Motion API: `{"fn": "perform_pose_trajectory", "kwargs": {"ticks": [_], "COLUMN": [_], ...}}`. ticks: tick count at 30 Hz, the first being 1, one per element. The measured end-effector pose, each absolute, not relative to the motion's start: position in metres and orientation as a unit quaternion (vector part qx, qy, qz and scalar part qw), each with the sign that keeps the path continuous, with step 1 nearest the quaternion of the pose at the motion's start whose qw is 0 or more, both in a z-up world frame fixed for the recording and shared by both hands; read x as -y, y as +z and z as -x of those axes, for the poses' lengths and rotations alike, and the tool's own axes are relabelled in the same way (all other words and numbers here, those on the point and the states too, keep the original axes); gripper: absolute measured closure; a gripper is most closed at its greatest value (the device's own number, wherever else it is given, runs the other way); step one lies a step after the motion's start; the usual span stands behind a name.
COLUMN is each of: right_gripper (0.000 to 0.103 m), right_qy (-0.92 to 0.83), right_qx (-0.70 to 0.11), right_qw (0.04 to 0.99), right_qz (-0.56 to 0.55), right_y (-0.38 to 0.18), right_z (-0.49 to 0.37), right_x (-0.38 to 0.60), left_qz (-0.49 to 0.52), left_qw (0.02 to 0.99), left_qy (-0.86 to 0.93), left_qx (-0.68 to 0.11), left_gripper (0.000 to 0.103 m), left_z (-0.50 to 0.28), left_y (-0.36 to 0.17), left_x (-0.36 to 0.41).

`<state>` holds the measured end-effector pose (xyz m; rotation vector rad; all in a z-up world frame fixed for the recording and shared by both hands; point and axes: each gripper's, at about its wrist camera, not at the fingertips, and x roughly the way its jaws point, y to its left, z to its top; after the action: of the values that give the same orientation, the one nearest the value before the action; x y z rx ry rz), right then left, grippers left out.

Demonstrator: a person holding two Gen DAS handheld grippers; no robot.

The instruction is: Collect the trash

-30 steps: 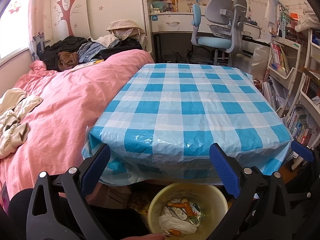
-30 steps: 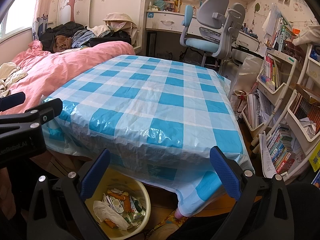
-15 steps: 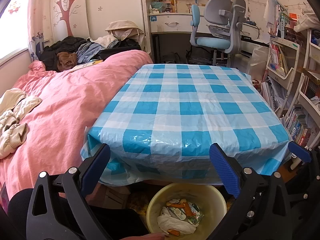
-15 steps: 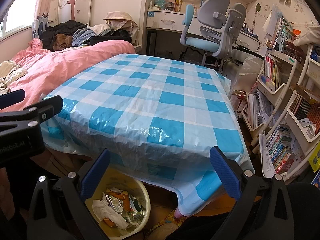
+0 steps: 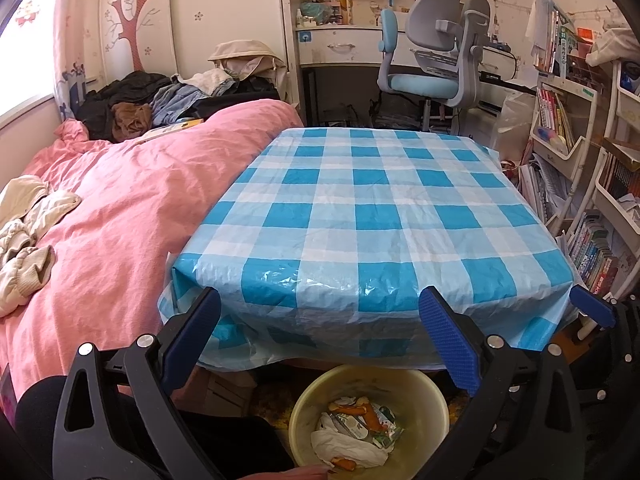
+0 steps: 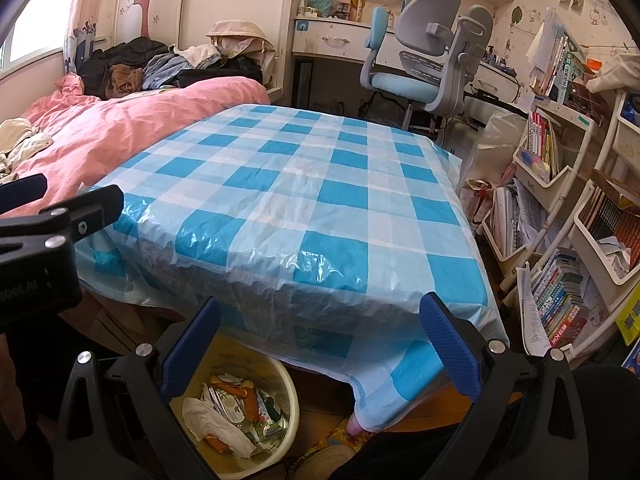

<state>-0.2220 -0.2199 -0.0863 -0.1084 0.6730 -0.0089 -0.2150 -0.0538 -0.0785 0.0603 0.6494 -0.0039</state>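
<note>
A yellow bin [image 5: 424,390] stands on the floor under the table's near edge, also in the right wrist view [image 6: 288,384]. It holds crumpled wrappers and white paper [image 5: 352,436]. My left gripper [image 5: 320,340] is open and empty, held above and in front of the bin. My right gripper [image 6: 318,344] is open and empty, to the right of the bin. The left gripper shows at the left edge of the right wrist view [image 6: 60,220]. The blue-checked tablecloth [image 5: 360,208] shows nothing lying on it.
A bed with a pink quilt [image 5: 112,208] and a pile of clothes [image 5: 160,104] lies left of the table. A grey-blue desk chair [image 5: 436,64] stands behind it. Bookshelves [image 6: 568,200] full of books line the right side.
Both grippers have drifted very slightly; the view of the table and bin is almost the same. Both stay open and empty.
</note>
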Motion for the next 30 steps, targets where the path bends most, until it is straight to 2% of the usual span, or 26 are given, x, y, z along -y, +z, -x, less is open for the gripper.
{"fn": "perform_pose_trajectory", "kwargs": {"ticks": [30], "right_gripper": [0.008], "right_qy": [-0.004], "right_qx": [-0.332], "right_qw": [0.942], "right_qz": [0.057], "right_y": [-0.0869], "right_z": [0.2217], "right_x": [0.2205], "left_qz": [-0.017], "left_qw": [0.946], "left_qy": [0.001], "left_qx": [-0.324], "left_gripper": [0.007], "left_z": [0.2135], "left_y": [-0.0788], "left_x": [0.0491]}}
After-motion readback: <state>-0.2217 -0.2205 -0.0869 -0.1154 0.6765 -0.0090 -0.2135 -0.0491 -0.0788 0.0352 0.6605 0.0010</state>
